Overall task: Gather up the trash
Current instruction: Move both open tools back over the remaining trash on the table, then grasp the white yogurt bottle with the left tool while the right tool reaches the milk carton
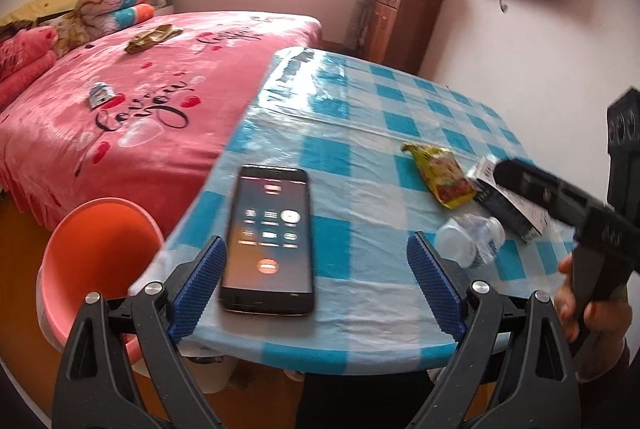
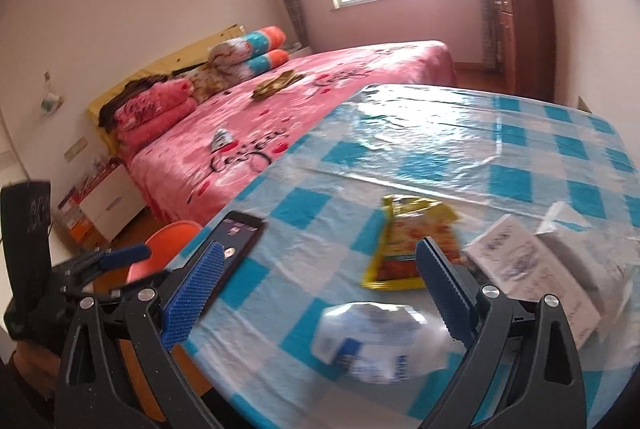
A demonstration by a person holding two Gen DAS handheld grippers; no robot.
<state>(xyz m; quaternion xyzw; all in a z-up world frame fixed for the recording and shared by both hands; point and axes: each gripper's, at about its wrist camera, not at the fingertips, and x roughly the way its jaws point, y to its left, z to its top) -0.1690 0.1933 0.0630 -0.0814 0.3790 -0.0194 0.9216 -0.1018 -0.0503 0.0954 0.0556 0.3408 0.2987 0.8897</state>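
A crushed clear plastic bottle lies on the blue-checked table, between the open jaws of my right gripper, which holds nothing. Beyond it lie a yellow snack wrapper and a white box. In the left wrist view the bottle, wrapper and box lie at right, partly under my right gripper's dark body. My left gripper is open and empty, low over the table's near edge, straddling a phone.
The phone with a lit screen lies near the table's left edge. An orange bin stands on the floor left of the table. A pink bed holds small wrappers and a brown item. A wooden cabinet stands behind.
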